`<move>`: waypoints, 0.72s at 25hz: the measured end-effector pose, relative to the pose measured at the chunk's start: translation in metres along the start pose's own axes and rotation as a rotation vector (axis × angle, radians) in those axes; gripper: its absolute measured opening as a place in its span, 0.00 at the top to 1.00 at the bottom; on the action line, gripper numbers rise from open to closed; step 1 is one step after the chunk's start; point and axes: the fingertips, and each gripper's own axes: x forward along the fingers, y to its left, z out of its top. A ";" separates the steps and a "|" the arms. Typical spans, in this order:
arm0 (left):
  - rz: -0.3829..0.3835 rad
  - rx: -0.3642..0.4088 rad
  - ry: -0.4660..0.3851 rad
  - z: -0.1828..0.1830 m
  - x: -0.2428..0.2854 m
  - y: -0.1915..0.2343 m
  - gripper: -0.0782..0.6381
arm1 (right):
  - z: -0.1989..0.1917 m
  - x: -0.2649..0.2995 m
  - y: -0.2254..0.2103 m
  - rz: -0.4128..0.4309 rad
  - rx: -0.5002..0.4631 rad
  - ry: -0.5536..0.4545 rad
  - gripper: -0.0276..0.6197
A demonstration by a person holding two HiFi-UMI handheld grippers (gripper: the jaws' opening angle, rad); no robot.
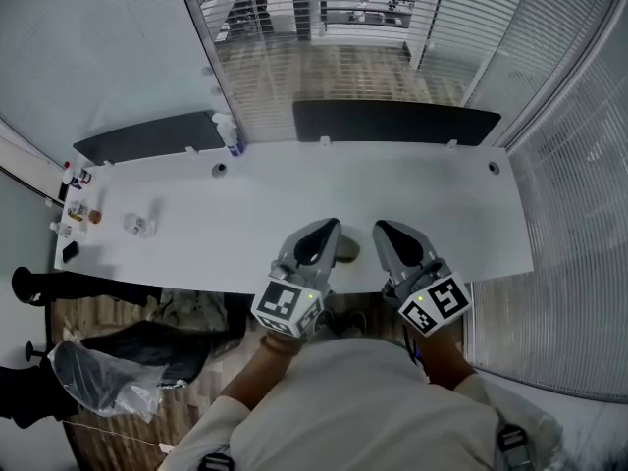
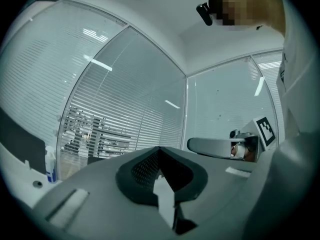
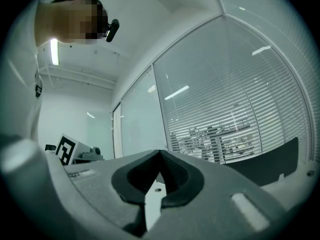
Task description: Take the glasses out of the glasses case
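In the head view both grippers hover side by side over the front edge of the white table (image 1: 245, 214), pointing away from me. My left gripper (image 1: 329, 226) has its jaws together and holds nothing. My right gripper (image 1: 385, 228) is likewise shut and empty. Between them a small grey object (image 1: 349, 252) lies on the table, half hidden by the left gripper; I cannot tell whether it is the glasses case. No glasses show. The left gripper view has its closed tips (image 2: 159, 149) against window blinds, with the right gripper (image 2: 247, 141) beside. The right gripper view shows only its closed tips (image 3: 160, 153).
Two black panels (image 1: 147, 135) (image 1: 392, 121) stand along the table's back edge, with a bottle (image 1: 231, 135) between them. Small jars and items (image 1: 77, 209) and a clear object (image 1: 137, 225) sit at the table's left end. Glass walls with blinds surround the table.
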 end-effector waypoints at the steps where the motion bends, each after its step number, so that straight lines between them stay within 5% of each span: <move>1: -0.001 -0.003 -0.004 0.000 0.000 -0.002 0.89 | 0.000 -0.001 -0.001 0.003 -0.001 0.002 0.96; 18: 0.025 -0.007 0.064 -0.055 0.001 0.023 0.89 | -0.056 0.020 -0.005 0.057 -0.022 0.117 0.95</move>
